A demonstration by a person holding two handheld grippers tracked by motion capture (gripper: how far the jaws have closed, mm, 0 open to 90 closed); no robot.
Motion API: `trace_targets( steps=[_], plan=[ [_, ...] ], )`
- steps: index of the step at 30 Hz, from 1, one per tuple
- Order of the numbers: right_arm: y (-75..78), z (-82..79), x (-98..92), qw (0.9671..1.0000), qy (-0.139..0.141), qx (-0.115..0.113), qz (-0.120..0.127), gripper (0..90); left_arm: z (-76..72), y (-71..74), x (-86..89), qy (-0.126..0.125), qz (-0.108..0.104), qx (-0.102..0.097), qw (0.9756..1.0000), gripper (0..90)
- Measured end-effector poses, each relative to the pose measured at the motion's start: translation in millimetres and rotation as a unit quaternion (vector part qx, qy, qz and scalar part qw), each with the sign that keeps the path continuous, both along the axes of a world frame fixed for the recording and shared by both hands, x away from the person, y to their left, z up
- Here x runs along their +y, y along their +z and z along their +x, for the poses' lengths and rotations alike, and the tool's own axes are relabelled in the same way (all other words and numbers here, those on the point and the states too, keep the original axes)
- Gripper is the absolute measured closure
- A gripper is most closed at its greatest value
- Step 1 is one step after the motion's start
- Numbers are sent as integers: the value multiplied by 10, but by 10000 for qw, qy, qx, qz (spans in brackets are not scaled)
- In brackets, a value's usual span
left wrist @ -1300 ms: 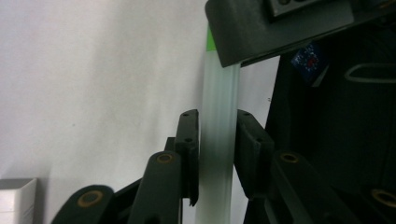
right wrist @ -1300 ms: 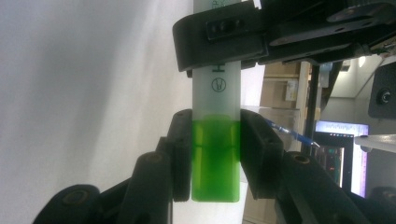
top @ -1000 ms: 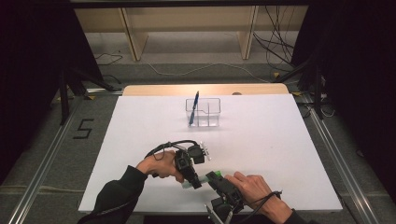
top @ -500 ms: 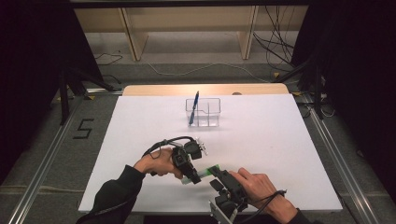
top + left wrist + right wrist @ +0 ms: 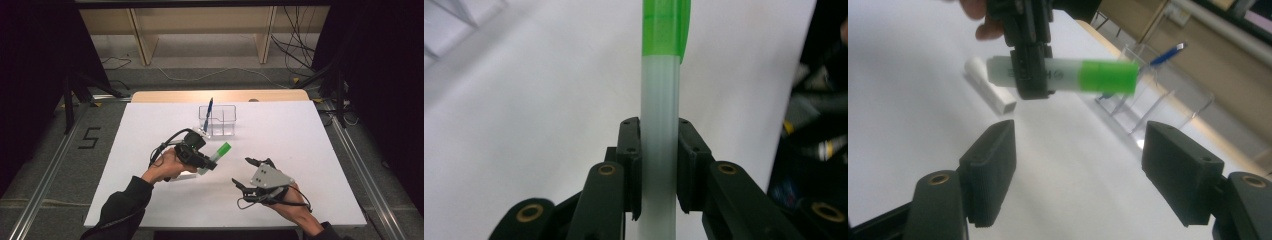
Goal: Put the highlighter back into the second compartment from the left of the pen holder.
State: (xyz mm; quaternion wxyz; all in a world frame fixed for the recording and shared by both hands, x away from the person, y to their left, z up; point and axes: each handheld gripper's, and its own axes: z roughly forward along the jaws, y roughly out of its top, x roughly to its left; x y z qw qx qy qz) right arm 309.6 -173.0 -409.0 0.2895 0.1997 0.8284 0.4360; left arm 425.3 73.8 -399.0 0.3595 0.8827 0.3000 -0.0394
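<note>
Left gripper [image 5: 209, 164] pinches green-capped marker [image 5: 216, 154] mid-barrel, lifted off white table [image 5: 300, 145]. Right gripper [image 5: 247, 172] jaws just opening, spread wide, nothing between. White cap [image 5: 990, 86] lies beneath marker. Clear holder [image 5: 222, 120] with blue pen [image 5: 210, 107] beyond.

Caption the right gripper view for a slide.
Open right gripper faces the left gripper clamping a green-capped marker above the white table.
</note>
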Motion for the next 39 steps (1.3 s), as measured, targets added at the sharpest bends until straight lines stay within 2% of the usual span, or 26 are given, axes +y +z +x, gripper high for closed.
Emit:
trace_targets(
  steps=[2,4,8,10,11,14,16,17,18,19,20,22,25,27,30,31,32,33,36,38,39],
  plan=[
    [16,57,-77,9983,-90,394,427,295,16,22,19,323,-158,-201,9992,762],
    [24,95,-125,9958,-149,597,678,289,41,38,39,593,-347,-359,9970,762],
    [9,106,-166,9940,-228,710,795,276,85,60,85,1026,-562,-648,9910,761],
    [-7,107,-177,9924,-243,828,877,263,104,65,96,1294,-725,-794,9857,761],
    [-14,112,-184,9914,-245,878,937,255,119,70,103,1379,-784,-825,9839,762],
    [-25,131,-218,9860,-276,1124,1201,233,171,77,101,1618,-930,-990,9774,761],
    [-29,136,-243,9832,-285,1222,1323,221,207,83,94,1703,-975,-1061,9748,761],
    [-30,136,-255,9821,-313,1259,1364,214,222,83,81,1785,-1039,-1057,9727,761],
    [-31,137,-269,9810,-336,1298,1400,210,246,86,78,1793,-1050,-1071,9723,761],
    [-35,137,-279,9802,-329,1327,1435,206,265,87,69,1847,-1077,-1089,9708,761],
    [-39,132,-288,9799,-351,1346,1431,204,285,90,58,1904,-1111,-1134,9688,761],
    [-55,123,-300,9791,-314,1382,1457,201,333,98,40,1970,-1142,-1153,9669,761],
    [-75,101,-303,9800,-273,1388,1398,200,417,107,-6,2083,-1189,-1201,9634,761],
    [-84,85,-300,9798,-256,1420,1382,200,463,120,-47,2192,-1254,-1249,9595,761],
    [-93,76,-311,9804,-228,1419,1351,204,545,151,-85,2277,-1302,-1305,9561,761],
    [-95,73,-315,9805,-222,1426,1336,204,571,155,-101,2335,-1329,-1350,9537,761],
    [-99,70,-318,9807,-239,1428,1316,204,595,163,-110,2366,-1340,-1379,9524,761],
    [-103,69,-319,9807,-237,1430,1314,204,620,170,-116,2378,-1341,-1398,9518,761],
    [-107,65,-320,9808,-222,1421,1314,204,689,173,-143,2484,-1416,-1416,9477,761],
    [-112,63,-319,9808,-199,1428,1315,206,728,171,-164,2503,-1387,-1441,9473,761],
    [-112,60,-316,9805,-188,1454,1312,207,746,167,-172,2529,-1397,-1466,9461,761]
  ],
)
